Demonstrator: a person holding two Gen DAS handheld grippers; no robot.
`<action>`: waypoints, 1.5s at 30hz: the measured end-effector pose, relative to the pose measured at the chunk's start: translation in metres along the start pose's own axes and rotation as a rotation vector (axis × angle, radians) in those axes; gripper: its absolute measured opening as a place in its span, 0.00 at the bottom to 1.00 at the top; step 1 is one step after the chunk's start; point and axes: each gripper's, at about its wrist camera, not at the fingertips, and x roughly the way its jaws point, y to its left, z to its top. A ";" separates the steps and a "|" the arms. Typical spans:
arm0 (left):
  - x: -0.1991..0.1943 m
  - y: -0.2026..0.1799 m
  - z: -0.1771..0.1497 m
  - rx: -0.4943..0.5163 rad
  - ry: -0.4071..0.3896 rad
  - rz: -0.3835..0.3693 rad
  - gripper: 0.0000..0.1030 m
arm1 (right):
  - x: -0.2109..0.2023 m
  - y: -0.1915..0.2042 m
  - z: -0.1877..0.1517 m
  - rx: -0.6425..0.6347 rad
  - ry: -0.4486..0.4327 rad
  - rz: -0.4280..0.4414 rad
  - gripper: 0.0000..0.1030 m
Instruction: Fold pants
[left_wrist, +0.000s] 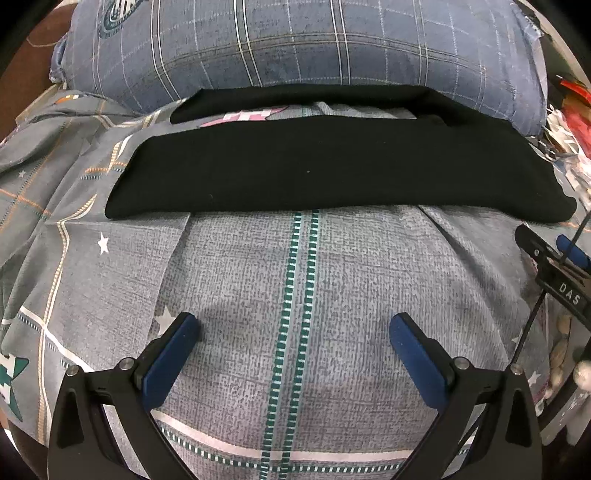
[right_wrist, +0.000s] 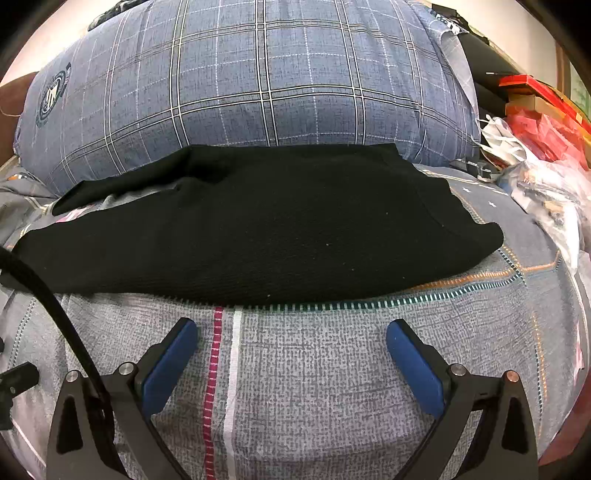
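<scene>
Left gripper (left_wrist: 293, 326) is hovering over the grey patterned bedsheet (left_wrist: 236, 266), jaws spread wide, gripping nothing. Blue pads (left_wrist: 168, 362) are sitting clear of any cloth.

Black knit pants (left_wrist: 332, 173) are lying flat on the bedsheet, ahead of the left gripper and well apart from it. Long axis is running left-right across the bed, parallel to the blue plaid pillow (left_wrist: 277, 40) at the far edge. The two legs are lying parallel: near leg is a wide band, far leg is a thin strip against the pillow, with sheet showing between them. Leg ends are pointing to the bed's left side, waist end to its right.

Right gripper (right_wrist: 291, 330) is also hanging wide open and empty. In the right wrist view the pants (right_wrist: 258, 229) are filling mid-frame, hem just ahead of the fingertips, so the right gripper is looking nearer; that's a judgement, the fisheye is making it hard to be sure. It's facing the broader waist end, left gripper the leg run. Next move is probably needing both grippers to go forward to that near edge.

Hard to make out: seams and waistband are getting lost in the black. Near leg is covering part of the far one. A black cable (right_wrist: 55, 306) is crossing the right view's left edge. Clutter of red packaging and plastic bags (right_wrist: 535, 147) is sitting off the bed's right edge, contents unclear.
</scene>
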 end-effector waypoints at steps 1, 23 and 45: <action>0.000 -0.001 -0.001 0.006 -0.004 0.004 1.00 | 0.000 0.000 0.000 0.000 -0.001 0.000 1.00; -0.053 0.019 0.018 0.012 -0.064 -0.080 0.84 | -0.050 -0.006 -0.006 0.067 -0.020 -0.001 0.93; -0.009 0.173 0.190 -0.181 -0.044 -0.247 0.55 | -0.018 -0.065 0.147 0.044 0.004 0.096 0.90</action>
